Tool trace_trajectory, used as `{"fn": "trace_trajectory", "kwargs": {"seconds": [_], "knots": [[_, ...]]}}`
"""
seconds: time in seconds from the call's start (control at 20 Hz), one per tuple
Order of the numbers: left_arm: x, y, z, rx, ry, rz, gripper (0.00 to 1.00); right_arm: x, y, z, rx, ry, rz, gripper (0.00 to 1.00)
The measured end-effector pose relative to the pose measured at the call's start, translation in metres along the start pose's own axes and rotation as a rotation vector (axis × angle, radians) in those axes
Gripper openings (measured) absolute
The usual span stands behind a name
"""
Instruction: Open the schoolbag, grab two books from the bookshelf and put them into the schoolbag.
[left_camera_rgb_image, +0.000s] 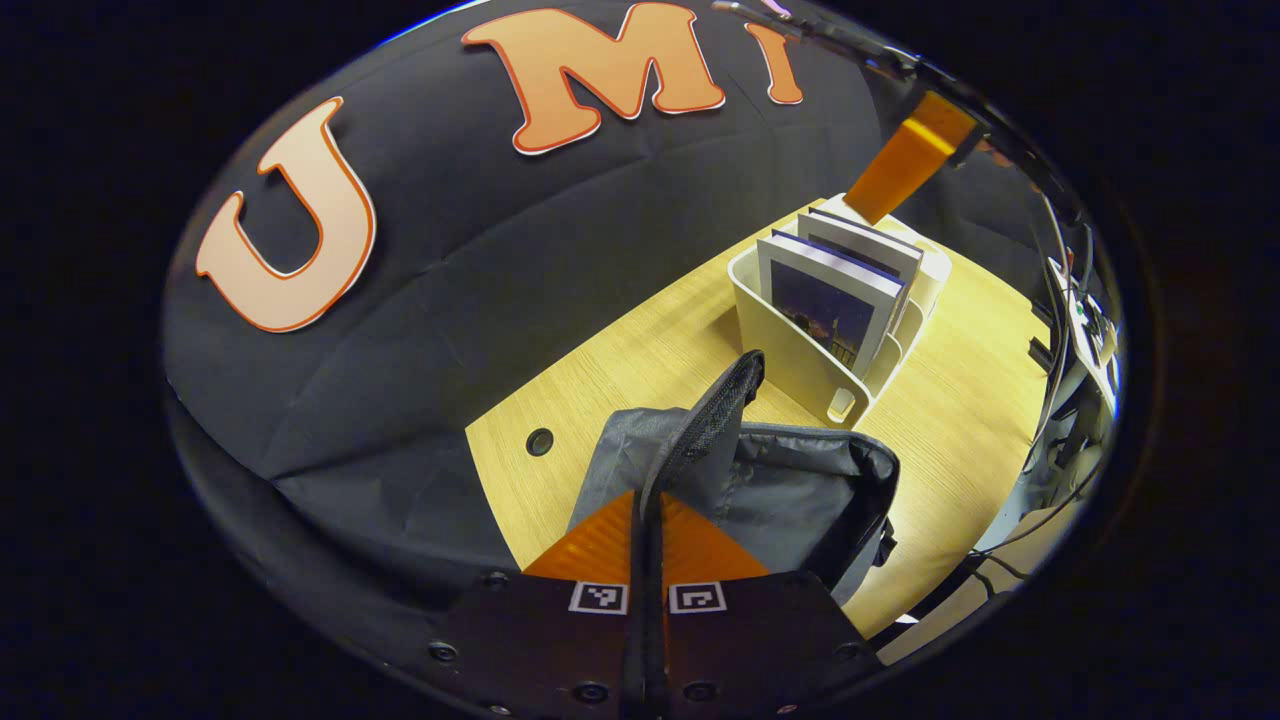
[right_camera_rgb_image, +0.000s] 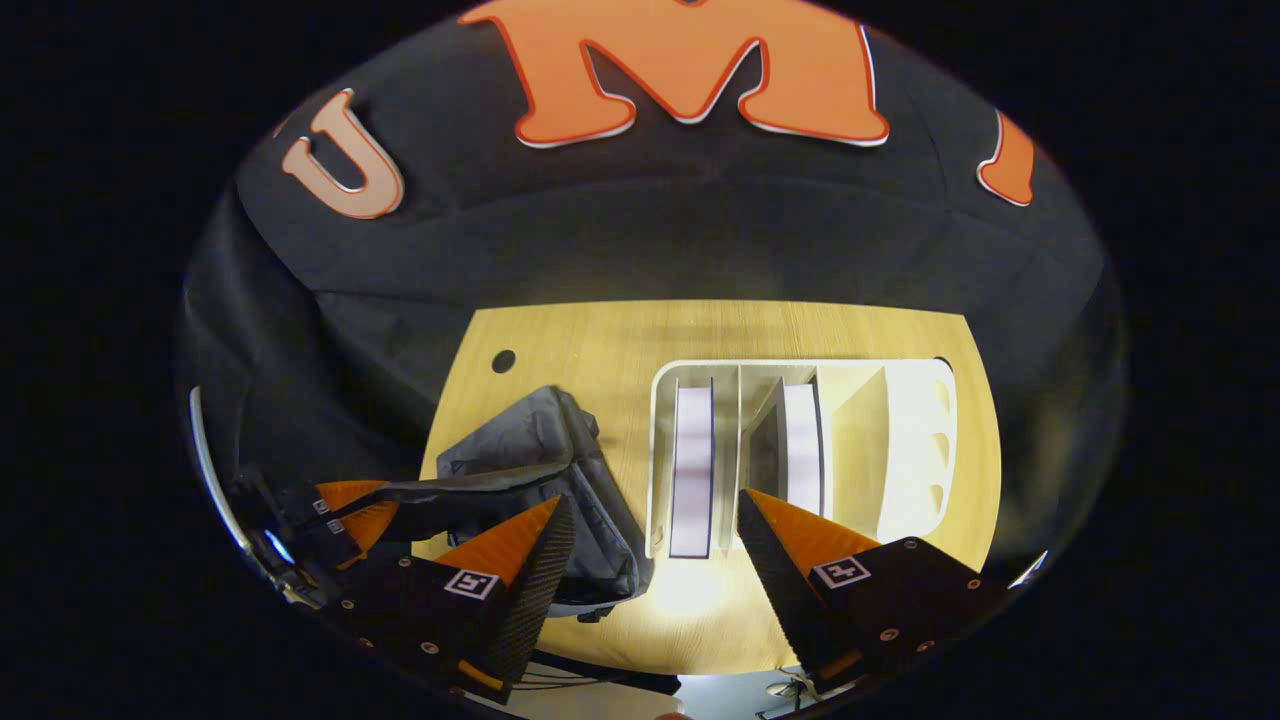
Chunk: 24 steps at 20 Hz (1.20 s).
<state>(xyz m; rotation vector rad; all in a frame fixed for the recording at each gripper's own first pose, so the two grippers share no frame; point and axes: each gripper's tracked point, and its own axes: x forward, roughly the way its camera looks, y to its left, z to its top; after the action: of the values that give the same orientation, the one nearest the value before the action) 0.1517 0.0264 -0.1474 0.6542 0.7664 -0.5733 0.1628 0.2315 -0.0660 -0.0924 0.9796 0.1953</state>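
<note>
left gripper (left_camera_rgb_image: 648, 520): we're clamped tight on the schoolbag strap (left_camera_rgb_image: 715, 410), lifting the mouth open; keep tension up.
right gripper (right_camera_rgb_image: 650, 545): jaws spread wide, holding nothing, poised above the bookshelf.
schoolbag (right_camera_rgb_image: 560, 470): near the bench's left edge.
bookshelf (right_camera_rgb_image: 900, 440): beside the bag; two books (right_camera_rgb_image: 692, 460) upright. We'd straddle one spine squarely, then close.

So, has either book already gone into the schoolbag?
No: both books stand in the bookshelf, beside the schoolbag.
</note>
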Motion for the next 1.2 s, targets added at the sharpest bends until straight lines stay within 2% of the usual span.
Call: {"fn": "trace_trajectory", "kwargs": {"seconds": [0.25, 0.45, 0.65, 0.7, 0.75, 0.8, 0.85, 0.9, 1.2], "knots": [[0.004, 0.002, -0.002, -0.006, 0.011, -0.005, 0.01, 0.064, -0.02, 0.003, 0.015, 0.106, -0.077, 0.98], [0.004, 0.003, -0.005, -0.015, 0.013, -0.008, 0.01, 0.097, -0.018, 0.0, 0.002, 0.159, -0.095, 0.97], [0.004, 0.005, -0.008, -0.024, 0.018, -0.007, 0.01, 0.121, -0.021, -0.012, 0.006, 0.213, -0.121, 0.82], [0.004, 0.005, -0.01, -0.026, 0.02, -0.008, 0.01, 0.126, -0.022, -0.013, 0.017, 0.211, -0.126, 0.65], [0.005, 0.005, -0.01, -0.027, 0.022, -0.009, 0.01, 0.131, -0.024, -0.013, 0.027, 0.207, -0.132, 0.7], [0.004, 0.005, -0.01, -0.027, 0.022, -0.011, 0.01, 0.128, -0.027, -0.012, 0.03, 0.204, -0.151, 0.61], [0.005, 0.005, -0.01, -0.028, 0.022, -0.012, 0.01, 0.13, -0.029, -0.011, 0.033, 0.197, -0.149, 0.42], [0.005, 0.005, -0.011, -0.028, 0.022, -0.013, 0.01, 0.129, -0.029, -0.013, 0.037, 0.198, -0.151, 0.39], [0.005, 0.005, -0.012, -0.024, 0.019, -0.021, 0.01, 0.095, -0.028, 0.006, 0.072, 0.118, -0.156, 0.37]]}}
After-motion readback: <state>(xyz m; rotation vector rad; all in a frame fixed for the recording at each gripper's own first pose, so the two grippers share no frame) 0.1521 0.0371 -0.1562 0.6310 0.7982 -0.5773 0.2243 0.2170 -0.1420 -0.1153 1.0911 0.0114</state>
